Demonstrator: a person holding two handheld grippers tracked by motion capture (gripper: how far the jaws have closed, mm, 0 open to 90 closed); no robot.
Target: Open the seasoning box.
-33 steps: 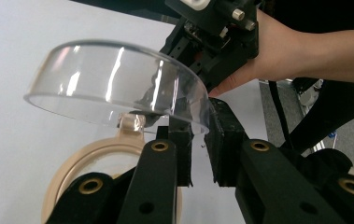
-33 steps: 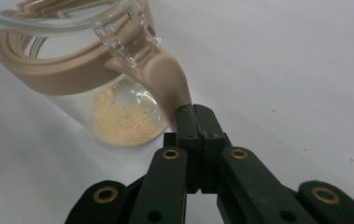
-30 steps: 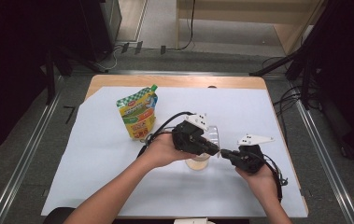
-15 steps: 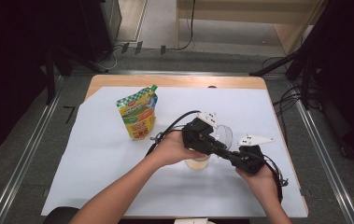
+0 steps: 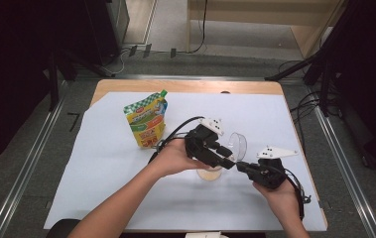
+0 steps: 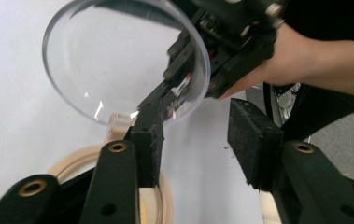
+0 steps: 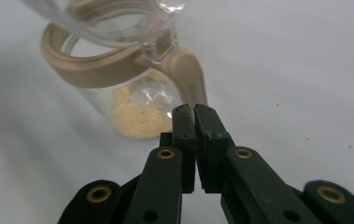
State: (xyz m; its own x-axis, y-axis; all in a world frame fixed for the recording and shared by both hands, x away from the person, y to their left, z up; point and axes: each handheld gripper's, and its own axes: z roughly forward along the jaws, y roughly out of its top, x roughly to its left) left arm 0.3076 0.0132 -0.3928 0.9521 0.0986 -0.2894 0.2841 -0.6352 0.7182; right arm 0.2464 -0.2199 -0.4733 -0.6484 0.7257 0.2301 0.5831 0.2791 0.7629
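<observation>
Left gripper point(image 5: 223, 157), jaws just opening off the flipped-up clear lid point(image 5: 238, 144); right gripper point(image 5: 239, 165), shut, steadies jar point(image 5: 210, 173) at mat centre; withdraw gently, keeping lid upright.

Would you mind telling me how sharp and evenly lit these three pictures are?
High view: white table cover evenly lit, dark surroundings, slightly soft. Left gripper view: clear lid carries small glints and warps what is behind it. Right gripper view: jar slightly soft, the powder in it blurred, the right gripper sharp.
</observation>
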